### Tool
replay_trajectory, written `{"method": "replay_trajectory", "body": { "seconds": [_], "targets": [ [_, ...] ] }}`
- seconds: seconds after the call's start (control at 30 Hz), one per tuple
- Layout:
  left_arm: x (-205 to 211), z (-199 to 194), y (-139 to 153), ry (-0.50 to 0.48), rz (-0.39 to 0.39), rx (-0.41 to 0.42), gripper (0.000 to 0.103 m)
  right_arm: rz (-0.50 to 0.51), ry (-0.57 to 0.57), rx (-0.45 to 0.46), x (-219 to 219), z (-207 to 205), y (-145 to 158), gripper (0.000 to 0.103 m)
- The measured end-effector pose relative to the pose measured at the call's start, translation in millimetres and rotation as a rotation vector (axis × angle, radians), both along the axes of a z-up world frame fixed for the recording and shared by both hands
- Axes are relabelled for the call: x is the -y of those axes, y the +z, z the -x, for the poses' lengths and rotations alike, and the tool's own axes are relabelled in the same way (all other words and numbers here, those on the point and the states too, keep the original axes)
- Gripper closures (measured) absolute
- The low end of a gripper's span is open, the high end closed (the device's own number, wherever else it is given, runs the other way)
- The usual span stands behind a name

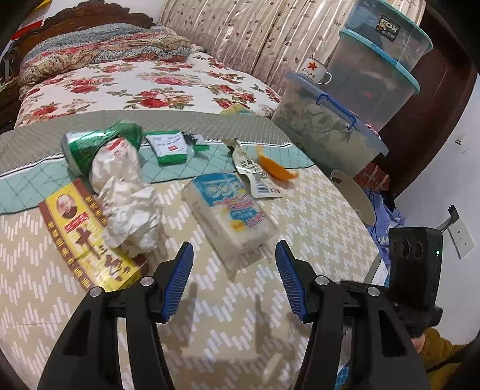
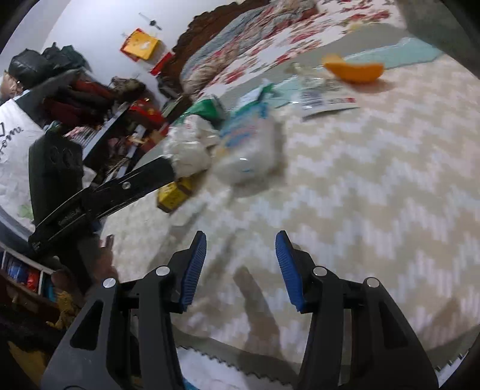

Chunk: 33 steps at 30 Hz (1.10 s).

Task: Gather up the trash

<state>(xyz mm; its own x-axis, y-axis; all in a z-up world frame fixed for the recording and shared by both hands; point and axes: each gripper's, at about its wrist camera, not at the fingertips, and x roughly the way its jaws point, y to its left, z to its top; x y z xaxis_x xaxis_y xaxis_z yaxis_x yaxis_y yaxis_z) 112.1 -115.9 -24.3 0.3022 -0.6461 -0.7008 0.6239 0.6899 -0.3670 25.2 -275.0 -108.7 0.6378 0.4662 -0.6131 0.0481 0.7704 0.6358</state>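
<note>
Your left gripper (image 1: 234, 249) hangs spread and empty just short of the tissue pack (image 1: 228, 210); the right gripper (image 2: 241, 240) gapes too. Beside that pack, the crumpled paper (image 1: 129, 204) looks light and soft; pinch its bulging middle.

1. The word "BOX" stands on a dark label on the top clear storage bin (image 1: 390, 28), at about one o'clock in the left wrist view.
2. The white enamel mug (image 1: 315, 71), just below that at one o'clock, bears a red star with a line of red characters beneath it; the characters are too small to read.
3. The yellow carton (image 1: 87, 237) at nine o'clock carries a portrait and large red Chinese characters, the biggest being "十"; the rest are not clear.
4. The flattened pouch (image 1: 258, 177), near centre toward one o'clock, shows a barcode; its digits are illegible.
5. The tissue pack (image 1: 228, 210) at centre has blue and pink print, unreadable.
</note>
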Motion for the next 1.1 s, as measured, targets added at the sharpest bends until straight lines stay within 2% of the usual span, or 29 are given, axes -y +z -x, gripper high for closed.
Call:
{"method": "replay_trajectory", "body": {
  "seconds": [0.07,0.27,0.3,0.37,0.43,0.5,0.7,0.83,0.87,0.9,0.97,1.0,1.03,1.1],
  "targets": [
    [-11.6,-1.4,1.0,0.020,-0.008,0.016,0.049,0.011,-0.035,-0.004,7.7,0.1,-1.5,0.052],
    [-68.6,-25.1,9.5,0.188,-0.008,0.036,0.049,0.048,-0.063,0.020,11.8,-6.3,5.1,0.050],
    [-73.0,-28.5,9.7,0.202,-0.008,0.035,0.049,0.063,-0.064,0.023,8.5,-9.7,6.5,0.048],
    [-80.3,-36.2,10.6,0.222,-0.006,0.034,0.049,0.091,-0.065,0.031,2.2,-15.3,9.3,0.035],
    [-78.3,-39.9,13.0,0.214,-0.010,0.047,0.048,0.114,-0.065,0.040,-3.1,-19.3,13.1,0.031],
    [-69.8,-42.8,14.3,0.199,-0.027,0.066,0.041,0.141,-0.062,0.045,-9.4,-25.9,16.4,0.029],
    [-32.4,-48.7,5.9,0.133,-0.083,0.112,0.040,0.233,-0.048,0.055,-16.2,-48.3,22.4,0.022],
    [-25.4,-57.4,-10.3,0.137,-0.104,0.060,0.043,0.269,-0.033,0.051,-19.5,-72.2,24.6,0.019],
    [-26.4,-57.8,-12.0,0.138,-0.098,0.050,0.050,0.278,-0.030,0.050,-20.8,-76.0,24.2,0.019],
    [-26.8,-56.7,-13.6,0.119,-0.082,0.034,0.069,0.287,-0.025,0.047,-23.1,-80.3,23.6,0.019],
    [-28.2,-52.4,-12.3,0.101,-0.063,0.031,0.069,0.302,-0.018,0.038,-26.3,-87.5,21.6,0.021],
    [-29.0,-47.8,-9.9,0.091,-0.054,0.037,0.070,0.308,-0.012,0.032,-28.5,-88.8,20.6,0.027],
    [-29.2,-43.0,-7.4,0.078,-0.045,0.039,0.070,0.312,0.002,0.021,-30.4,-89.1,18.5,0.040],
    [-31.4,-33.7,-2.6,0.054,-0.018,0.032,0.070,0.316,0.004,0.031,-31.7,-81.3,19.2,0.041]
  ]
}}
